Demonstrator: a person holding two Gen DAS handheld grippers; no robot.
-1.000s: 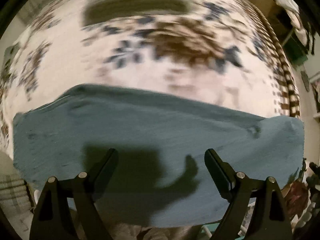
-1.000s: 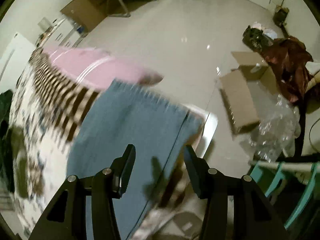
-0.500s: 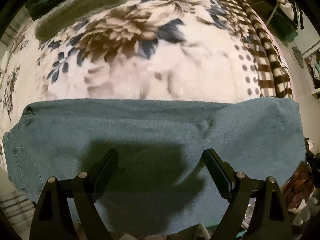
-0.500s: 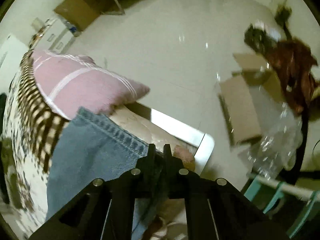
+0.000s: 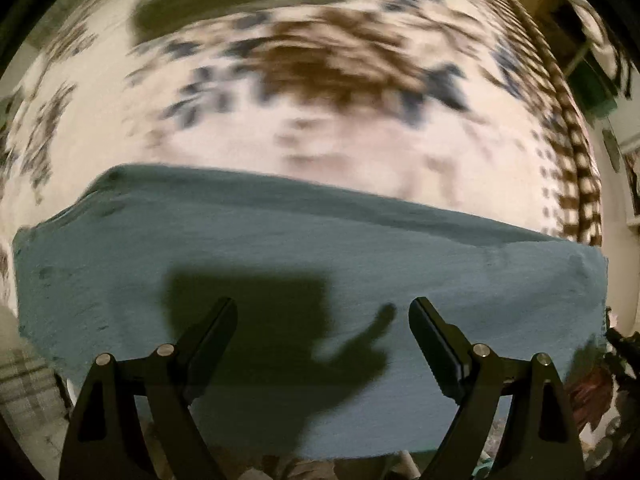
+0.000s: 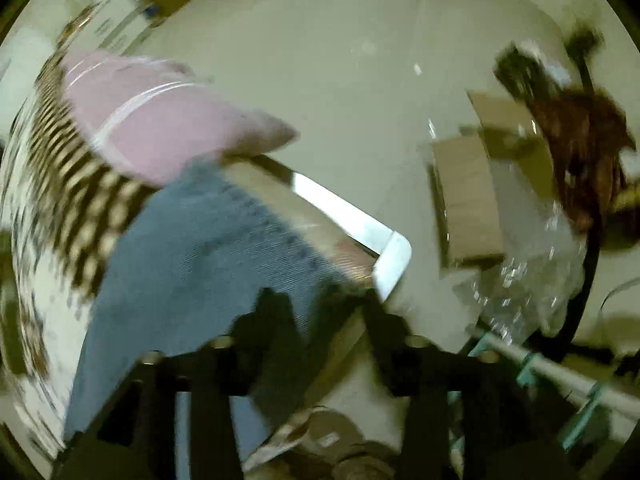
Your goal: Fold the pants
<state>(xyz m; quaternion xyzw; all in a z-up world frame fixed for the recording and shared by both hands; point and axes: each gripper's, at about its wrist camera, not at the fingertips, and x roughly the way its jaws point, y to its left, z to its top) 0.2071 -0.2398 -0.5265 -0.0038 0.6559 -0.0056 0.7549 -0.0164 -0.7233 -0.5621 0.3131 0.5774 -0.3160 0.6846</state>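
My left gripper (image 5: 322, 312) hangs with jaws wide and empty over the pants (image 5: 304, 280), folded flat on the bed (image 5: 360, 152). My right gripper (image 6: 320, 312), pinched shut a moment ago, has just been opening its jaws at the hem; nothing is gripped, so this fold looks released.

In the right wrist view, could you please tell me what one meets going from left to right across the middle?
Checked blanket → pink pillow → jeans → white bed corner → cardboard box → clear plastic wrap.
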